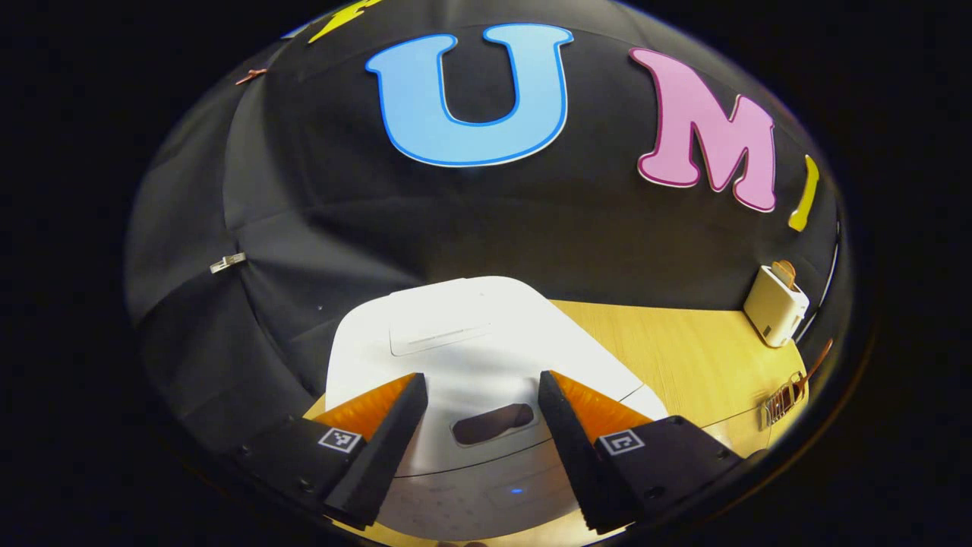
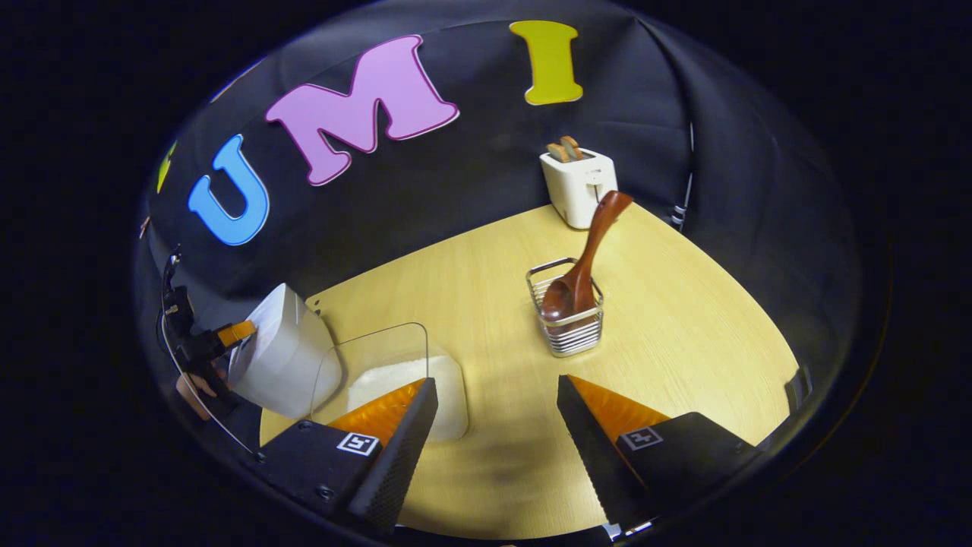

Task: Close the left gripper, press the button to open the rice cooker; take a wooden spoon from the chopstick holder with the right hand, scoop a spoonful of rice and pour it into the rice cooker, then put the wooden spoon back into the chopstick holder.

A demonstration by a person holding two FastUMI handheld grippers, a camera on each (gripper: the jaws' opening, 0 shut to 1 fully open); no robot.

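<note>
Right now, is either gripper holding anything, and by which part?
Nothing is held. The left gripper is open above the rice cooker; the right gripper is open, short of the wooden spoon.

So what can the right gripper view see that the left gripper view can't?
Right gripper view's extras: the clear rice container and the bowl of the wooden spoon. Left gripper view's extras: a dark oval button and a small blue light on the cooker's front. Shared: the white rice cooker, toaster, wire chopstick holder and yellow table.
</note>
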